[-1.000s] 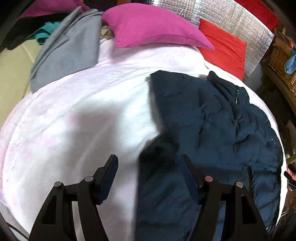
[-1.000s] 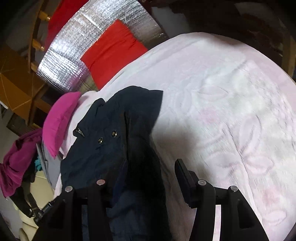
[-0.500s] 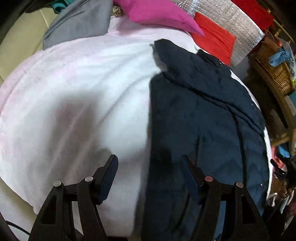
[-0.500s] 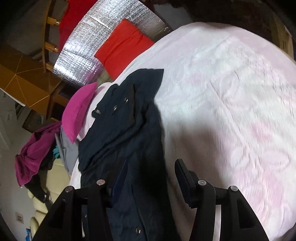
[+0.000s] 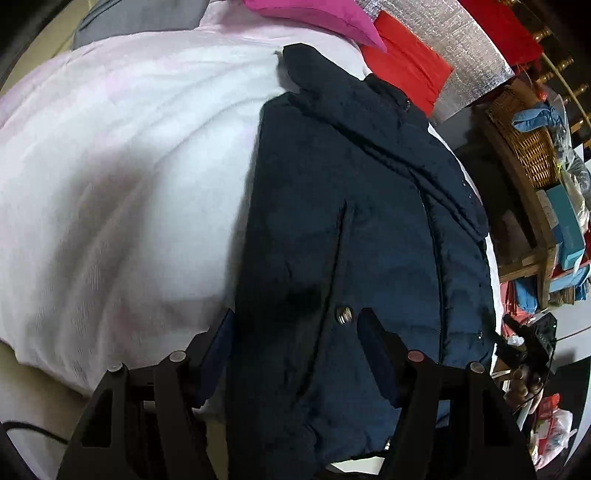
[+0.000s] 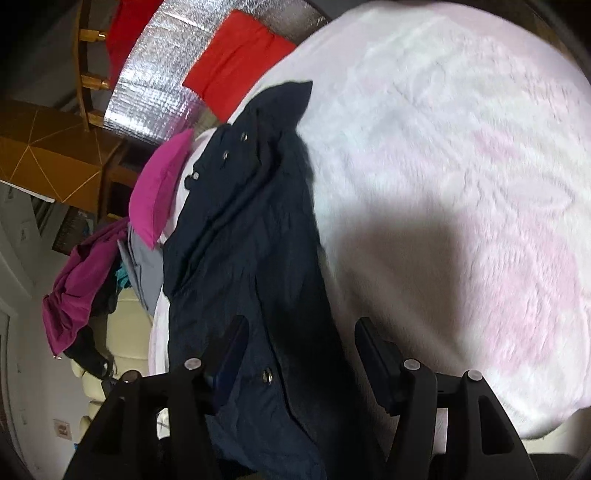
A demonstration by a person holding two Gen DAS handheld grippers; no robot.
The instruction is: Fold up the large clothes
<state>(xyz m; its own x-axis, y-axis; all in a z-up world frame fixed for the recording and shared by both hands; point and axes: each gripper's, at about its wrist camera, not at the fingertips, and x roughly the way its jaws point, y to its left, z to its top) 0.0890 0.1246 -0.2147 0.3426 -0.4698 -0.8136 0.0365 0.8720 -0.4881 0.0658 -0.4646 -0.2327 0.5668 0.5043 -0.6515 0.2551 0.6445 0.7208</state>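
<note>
A large dark navy jacket [image 5: 354, 229] with metal snap buttons lies lengthwise on a bed covered by a pale pink blanket [image 5: 122, 177]. My left gripper [image 5: 295, 343] is open above the jacket's near hem, its fingers straddling the jacket's left edge, holding nothing. In the right wrist view the same jacket [image 6: 251, 229] lies along the left side of the blanket [image 6: 461, 184]. My right gripper [image 6: 299, 350] is open over the jacket's near end, holding nothing.
A magenta pillow [image 5: 314, 14], a red cushion [image 5: 406, 70] and a silver foil panel [image 5: 461, 55] stand at the bed's head. A wicker basket [image 5: 524, 136] and shelf clutter are on the right. Grey and magenta clothes [image 6: 85, 266] hang past the bed's left side.
Both grippers have pulled back toward the foot of the bed. They now hover over the jacket's near hem. Both stayed open.
</note>
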